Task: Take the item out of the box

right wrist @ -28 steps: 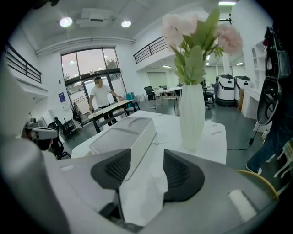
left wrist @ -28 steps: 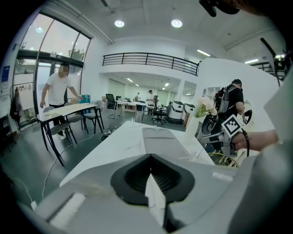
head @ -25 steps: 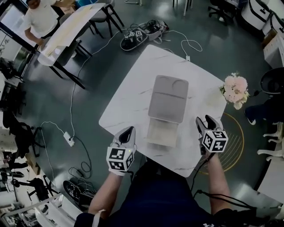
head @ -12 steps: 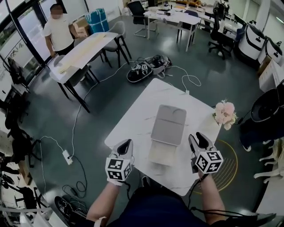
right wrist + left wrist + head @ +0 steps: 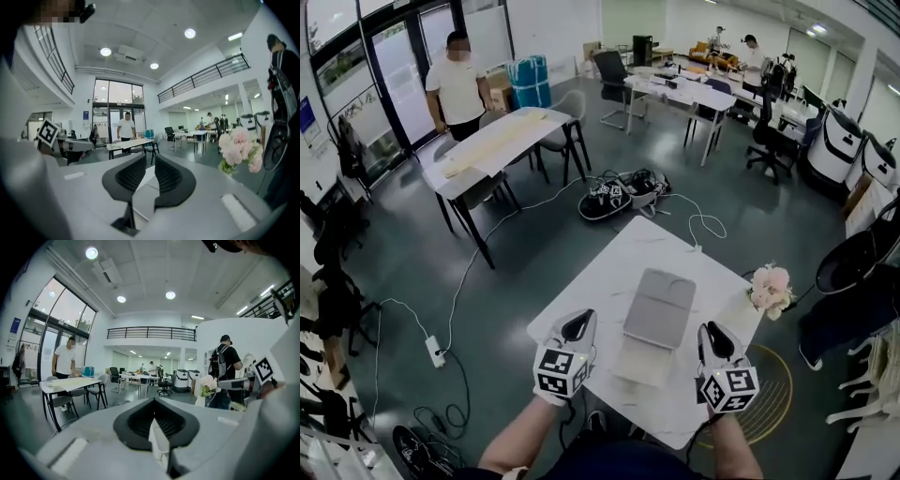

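A flat grey box lies on the white marble table (image 5: 605, 281) with its lid (image 5: 659, 307) swung back and the pale tray (image 5: 639, 361) nearest me. I cannot make out an item inside it. My left gripper (image 5: 579, 325) rests left of the tray. In the left gripper view (image 5: 153, 401) its black jaws meet, holding nothing. My right gripper (image 5: 710, 335) is right of the tray. In the right gripper view (image 5: 149, 159) its jaws are closing; a narrow gap remains with nothing between them.
Pink flowers (image 5: 771, 286) stand at the table's right corner. Cables and spare gear (image 5: 619, 197) lie on the floor beyond the table. A person (image 5: 459, 80) stands by a long table (image 5: 502, 141) at the back left; desks and chairs fill the rear.
The head view has tilted up and shows far more of the room. Both grippers stay beside the box, a little nearer its tray. The right jaws stand closer together than before.
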Tool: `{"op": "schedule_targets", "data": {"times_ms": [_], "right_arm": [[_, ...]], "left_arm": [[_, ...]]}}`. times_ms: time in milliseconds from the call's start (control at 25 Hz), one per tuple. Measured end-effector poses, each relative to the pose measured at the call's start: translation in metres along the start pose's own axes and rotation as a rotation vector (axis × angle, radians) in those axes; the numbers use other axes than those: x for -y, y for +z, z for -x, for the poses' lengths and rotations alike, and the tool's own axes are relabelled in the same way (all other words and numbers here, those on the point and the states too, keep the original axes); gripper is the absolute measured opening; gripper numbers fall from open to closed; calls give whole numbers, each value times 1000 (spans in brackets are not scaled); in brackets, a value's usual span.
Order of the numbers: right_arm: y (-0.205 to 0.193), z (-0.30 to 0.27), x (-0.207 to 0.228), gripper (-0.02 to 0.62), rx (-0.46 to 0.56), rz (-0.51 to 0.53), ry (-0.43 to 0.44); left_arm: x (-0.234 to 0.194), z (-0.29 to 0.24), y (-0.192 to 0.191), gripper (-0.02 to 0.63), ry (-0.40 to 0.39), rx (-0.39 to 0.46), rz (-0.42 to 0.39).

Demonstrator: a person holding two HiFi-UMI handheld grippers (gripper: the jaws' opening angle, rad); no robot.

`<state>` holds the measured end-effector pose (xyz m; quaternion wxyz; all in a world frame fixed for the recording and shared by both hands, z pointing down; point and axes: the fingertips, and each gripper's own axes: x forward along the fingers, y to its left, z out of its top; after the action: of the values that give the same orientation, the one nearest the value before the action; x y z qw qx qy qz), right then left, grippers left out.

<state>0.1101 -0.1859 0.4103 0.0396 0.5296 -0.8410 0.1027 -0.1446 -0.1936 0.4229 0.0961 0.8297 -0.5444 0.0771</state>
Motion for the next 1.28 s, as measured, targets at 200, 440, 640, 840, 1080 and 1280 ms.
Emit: {"op": "schedule_targets", "data": {"times_ms": [200,440,640,840,1080,1280], "right_arm": [[36,13,-19,3,123,100,-7],[56,17,-32,2,213,173,-14],[63,15,-20,2,209,166,-24],[65,15,-13,2,212,125,-43],[69,9,-11,2,228,105,-42],[68,4,-6,2,226,107,-44]], "left_arm": [[11,5,46,2,-31,99,-38],[20,5,75,2,-73,165,-67],[32,-9,83,2,-90,180,-77],[33,-18,83,2,-103,179,-70],[28,-24,85,2,-100,187,-64],[27,-31,83,2,-104,187,-56]]}}
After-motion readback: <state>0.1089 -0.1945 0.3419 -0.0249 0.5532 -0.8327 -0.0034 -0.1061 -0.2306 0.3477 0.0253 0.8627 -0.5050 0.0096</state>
